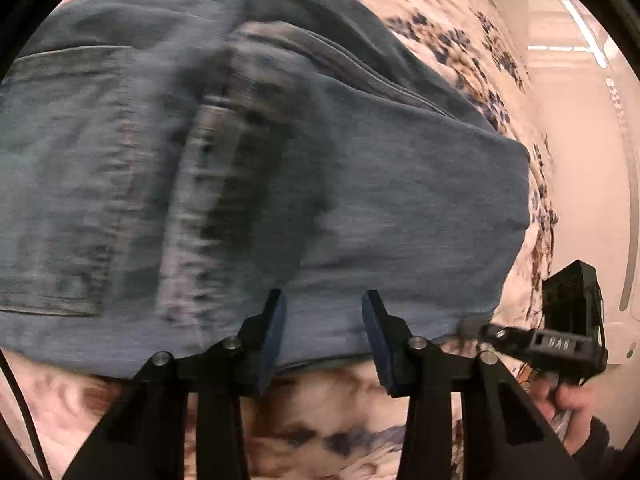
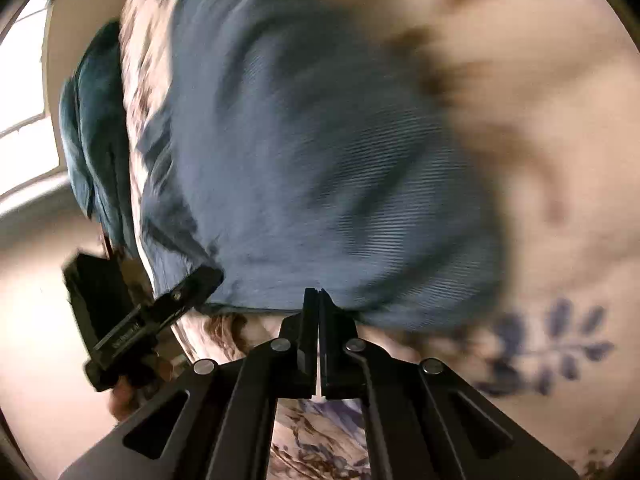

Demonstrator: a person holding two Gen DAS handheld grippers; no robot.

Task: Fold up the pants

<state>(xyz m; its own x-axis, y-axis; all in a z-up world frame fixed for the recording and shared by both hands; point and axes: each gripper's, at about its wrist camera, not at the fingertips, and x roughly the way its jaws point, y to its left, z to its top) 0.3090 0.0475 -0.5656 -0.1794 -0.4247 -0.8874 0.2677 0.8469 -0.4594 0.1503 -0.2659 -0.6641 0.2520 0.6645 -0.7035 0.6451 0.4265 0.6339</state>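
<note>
Blue denim pants lie folded on a floral bedspread, a back pocket showing at the left. My left gripper is open, its fingers over the near edge of the pants, holding nothing. My right gripper is shut, its tips at the near edge of the pants; whether cloth is pinched I cannot tell. The right gripper also shows in the left wrist view at the pants' right corner. The left gripper shows in the right wrist view at the pants' left edge.
The bedspread stretches all around the pants. A dark teal cloth lies beyond the bed edge at the left. A pale wall and ceiling lights are at the right. Both views are motion-blurred.
</note>
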